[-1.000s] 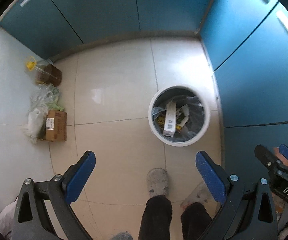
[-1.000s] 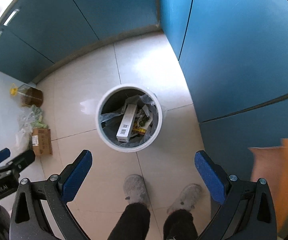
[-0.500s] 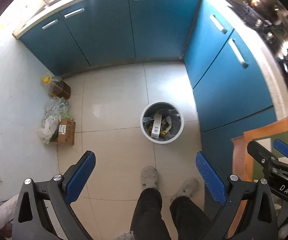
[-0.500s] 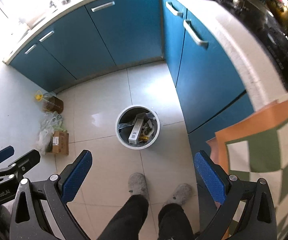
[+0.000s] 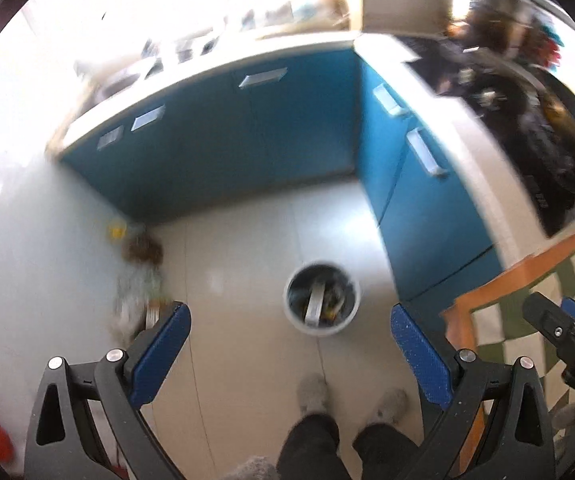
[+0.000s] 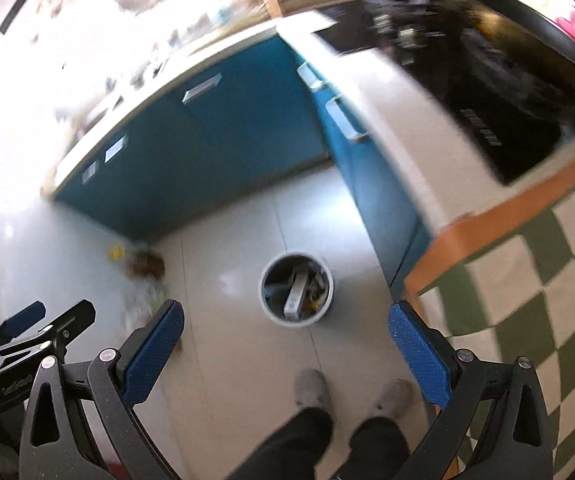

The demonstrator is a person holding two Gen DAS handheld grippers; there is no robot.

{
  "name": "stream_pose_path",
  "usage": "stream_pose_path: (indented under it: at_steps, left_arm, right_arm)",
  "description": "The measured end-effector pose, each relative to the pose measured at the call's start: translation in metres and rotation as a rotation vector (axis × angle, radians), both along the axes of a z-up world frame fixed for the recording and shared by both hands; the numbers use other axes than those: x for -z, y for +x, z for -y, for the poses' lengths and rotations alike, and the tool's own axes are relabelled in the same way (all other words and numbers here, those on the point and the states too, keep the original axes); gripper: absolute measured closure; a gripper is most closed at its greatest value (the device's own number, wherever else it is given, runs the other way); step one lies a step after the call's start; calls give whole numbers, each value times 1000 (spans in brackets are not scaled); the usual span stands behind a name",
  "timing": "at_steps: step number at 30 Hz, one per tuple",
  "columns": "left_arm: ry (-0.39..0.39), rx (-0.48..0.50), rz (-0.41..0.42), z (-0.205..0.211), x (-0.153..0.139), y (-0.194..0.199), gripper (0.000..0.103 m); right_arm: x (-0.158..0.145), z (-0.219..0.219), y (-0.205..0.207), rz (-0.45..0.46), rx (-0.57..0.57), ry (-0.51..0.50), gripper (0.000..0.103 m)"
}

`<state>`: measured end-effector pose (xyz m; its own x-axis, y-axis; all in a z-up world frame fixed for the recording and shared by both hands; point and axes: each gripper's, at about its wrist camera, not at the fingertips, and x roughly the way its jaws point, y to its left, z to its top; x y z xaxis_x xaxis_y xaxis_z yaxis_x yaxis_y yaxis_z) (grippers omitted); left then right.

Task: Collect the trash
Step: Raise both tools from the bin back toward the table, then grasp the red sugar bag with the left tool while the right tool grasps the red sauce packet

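Left wrist view is looking down, with motion blur, at a tiled kitchen floor [image 5: 247, 248] where the left gripper [image 5: 290, 344] is hanging with its blue-padded fingers spread wide and gripping nothing. The white trash bin [image 5: 321, 299] is standing on the floor between the two pads in the picture, near the blue cabinets [image 5: 223, 148] and just ahead of the person's grey slippers [image 5: 313, 392]. A long white box [image 5: 314, 305] is lying inside it among other, blurred rubbish. By the left wall, a brown bottle [image 5: 143, 249] and some bags are sitting well apart from the bin. In the right wrist view, the right gripper [image 6: 285, 346] is likewise gaping wide and carrying nothing, while a green-and-white checked cloth [image 6: 535, 280] with an orange border is filling the right side.
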<state>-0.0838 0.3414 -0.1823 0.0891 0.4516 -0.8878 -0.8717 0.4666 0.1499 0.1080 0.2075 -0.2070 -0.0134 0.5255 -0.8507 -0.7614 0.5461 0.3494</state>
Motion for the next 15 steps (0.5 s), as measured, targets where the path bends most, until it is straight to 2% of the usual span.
stream_pose_path:
  at_steps: [2, 5, 8, 9, 10, 12, 15]
  left_arm:
    - [51, 78, -3, 14, -13, 45, 1]
    - [21, 226, 13, 41, -18, 117, 1]
    - [5, 376, -10, 82, -11, 199, 1]
    - [-7, 415, -12, 93, -8, 222, 1]
    - [-20, 469, -21, 114, 2, 255, 1]
    - [-38, 534, -47, 139, 16, 294, 1]
    - [-54, 624, -110, 182, 48, 351, 1]
  right_arm:
    - [-9, 31, 35, 2, 99, 19, 0]
    - [-11, 91, 92, 12, 274, 15, 0]
    - [0, 164, 156, 30, 481, -46, 0]
    - [10, 199, 182, 34, 575, -86, 0]
    - [18, 222, 198, 32, 633, -114, 0]
    - [44, 272, 239, 29, 755, -202, 0]
    - [86, 329, 281, 3, 884, -312, 0]
